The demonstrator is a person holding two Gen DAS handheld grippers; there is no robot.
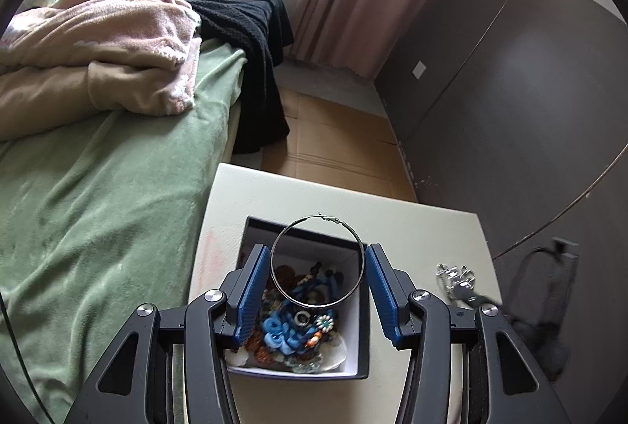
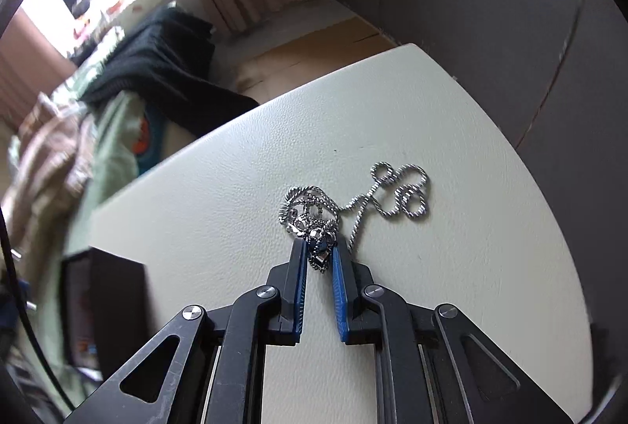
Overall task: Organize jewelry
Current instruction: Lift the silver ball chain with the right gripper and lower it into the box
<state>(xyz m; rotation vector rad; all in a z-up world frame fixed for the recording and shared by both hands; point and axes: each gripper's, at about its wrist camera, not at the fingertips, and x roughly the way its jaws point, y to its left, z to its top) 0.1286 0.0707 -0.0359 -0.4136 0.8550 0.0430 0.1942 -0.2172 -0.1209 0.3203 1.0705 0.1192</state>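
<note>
On the pale tabletop (image 2: pixel 431 286), right gripper (image 2: pixel 318 255) clamps the bunched middle of a limp, slippery silver chain (image 2: pixel 376 200); left gripper (image 1: pixel 318 267) pinches a light, springy hoop earring (image 1: pixel 317 261) across its width above the jewelry box (image 1: pixel 363 337).

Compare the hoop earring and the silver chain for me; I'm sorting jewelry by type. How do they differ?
The hoop earring is one thin rigid ring; the silver chain is twisted links lying in loose tangled loops. The hoop is held above the open box by the left gripper; the chain lies on the white table, pinched by the right gripper. Both are silver-coloured.
</note>
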